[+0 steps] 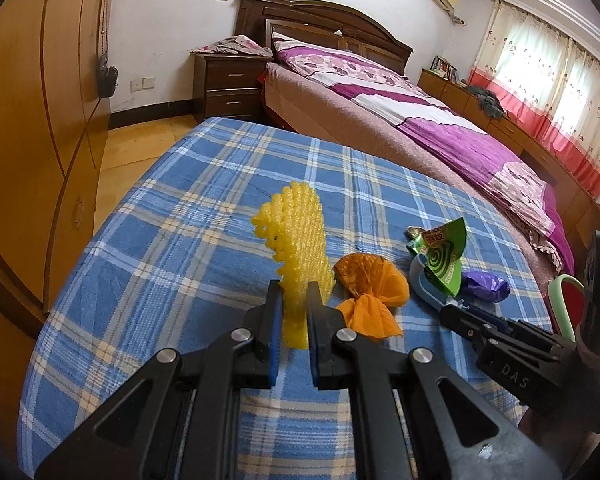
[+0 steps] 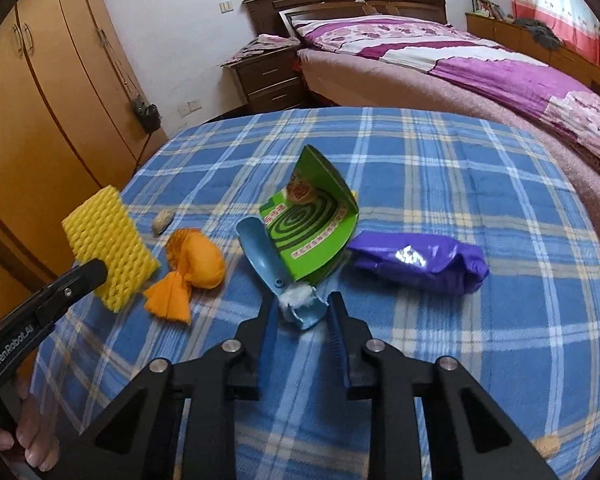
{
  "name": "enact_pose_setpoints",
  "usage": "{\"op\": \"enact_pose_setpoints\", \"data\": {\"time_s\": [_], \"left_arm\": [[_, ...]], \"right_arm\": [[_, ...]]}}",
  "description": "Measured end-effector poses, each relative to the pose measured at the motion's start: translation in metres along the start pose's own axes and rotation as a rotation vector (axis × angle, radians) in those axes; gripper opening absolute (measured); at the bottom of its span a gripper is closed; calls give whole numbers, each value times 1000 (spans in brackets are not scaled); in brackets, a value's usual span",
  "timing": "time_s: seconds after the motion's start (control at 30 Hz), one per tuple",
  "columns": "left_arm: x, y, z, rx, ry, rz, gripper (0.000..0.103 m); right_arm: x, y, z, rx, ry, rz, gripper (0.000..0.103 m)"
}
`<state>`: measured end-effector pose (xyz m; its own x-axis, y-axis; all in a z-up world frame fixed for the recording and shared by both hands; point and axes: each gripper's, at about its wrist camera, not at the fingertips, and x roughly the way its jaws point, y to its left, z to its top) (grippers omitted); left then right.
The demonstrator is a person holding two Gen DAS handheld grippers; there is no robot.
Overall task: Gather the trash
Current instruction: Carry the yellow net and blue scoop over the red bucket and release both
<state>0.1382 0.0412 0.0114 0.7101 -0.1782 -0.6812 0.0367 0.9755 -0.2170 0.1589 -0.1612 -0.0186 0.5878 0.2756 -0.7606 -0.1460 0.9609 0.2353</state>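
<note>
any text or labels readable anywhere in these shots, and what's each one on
"DAS" – on the black body of the right gripper, seen from the left wrist view.
"GenRobot.AI" – on the arm of the left gripper, seen from the right wrist view.
Green carton with a spiral picture: it carries red and white print, too small and blurred to read.
Purple packet: no text readable.

Bare plaid cloth (image 2: 440, 184) lies open beyond the green carton (image 2: 316, 236)
</note>
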Motion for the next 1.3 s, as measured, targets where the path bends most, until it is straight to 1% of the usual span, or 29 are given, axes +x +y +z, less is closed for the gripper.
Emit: {"op": "enact_pose_setpoints", "data": {"time_s": [0.23,0.33,0.73,1.07,1.3], "left_arm": [[-11,-5,-1,10,-8,-10,10],[-16,-9,-2,16,-11,-15,10],[-35,-37,-10,67,-8,-77,10],[-42,-69,-20,118,18,-151,10],[-47,-92,-28,161,39,-191,10]], "right_arm": [[-15,-6,-16,53,7,65,27],[-25,-8,-24,67,-1,70,27],[-82,-30,-47,160,-75,54,27],[-126,-61,-69,237,-141,13,27],[-152,-81,-82,291,-167,-7,27]]}}
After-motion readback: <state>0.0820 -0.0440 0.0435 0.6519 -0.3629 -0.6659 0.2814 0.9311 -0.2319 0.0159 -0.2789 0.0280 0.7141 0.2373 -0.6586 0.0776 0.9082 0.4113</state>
